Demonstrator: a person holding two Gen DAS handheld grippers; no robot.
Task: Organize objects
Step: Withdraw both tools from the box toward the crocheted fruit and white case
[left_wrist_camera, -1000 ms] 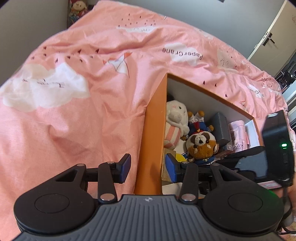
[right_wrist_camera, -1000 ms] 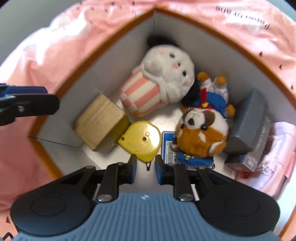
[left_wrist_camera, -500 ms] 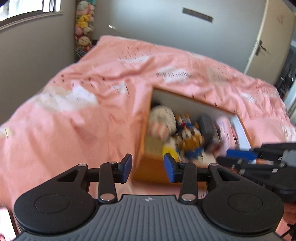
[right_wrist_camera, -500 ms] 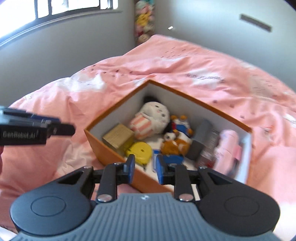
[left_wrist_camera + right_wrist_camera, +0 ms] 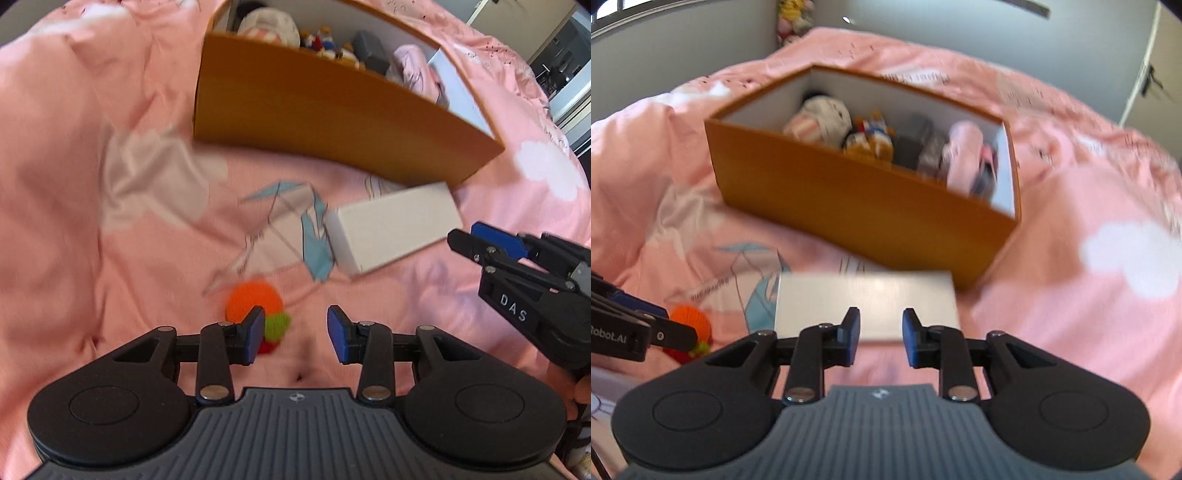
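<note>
Orange box (image 5: 864, 206): open-topped, standing on the pink bedspread (image 5: 74, 184); every place below is given relative to this box.
Box contents: a white-and-striped plush (image 5: 820, 120) at its left end, a brown-and-blue bear plush (image 5: 870, 140) beside it, a grey case (image 5: 918, 147) next along, and a pink bundle (image 5: 967, 158) at its right end; all blurred in both views.
White carton (image 5: 866, 302): flat on the bedspread just in front of the box's near wall, towards its right corner; whether it touches the box cannot be told.
Knitted toy (image 5: 255, 301): orange with a green and a red part, on the bedspread well in front of the box and left of the white carton, apart from both.
Left gripper (image 5: 296, 334): hangs above the bedspread in front of the box, fingers partly apart with nothing between them; its left pad overlaps the knitted toy in view, contact cannot be told. Its jaws have just been closing a little.
Right gripper (image 5: 878, 338): in front of the box, above the near edge of the white carton, fingers a narrow way apart and empty; only the carton's top shows between them.
Room: a grey wall behind the box, a door (image 5: 1152, 74) off to its right.
</note>
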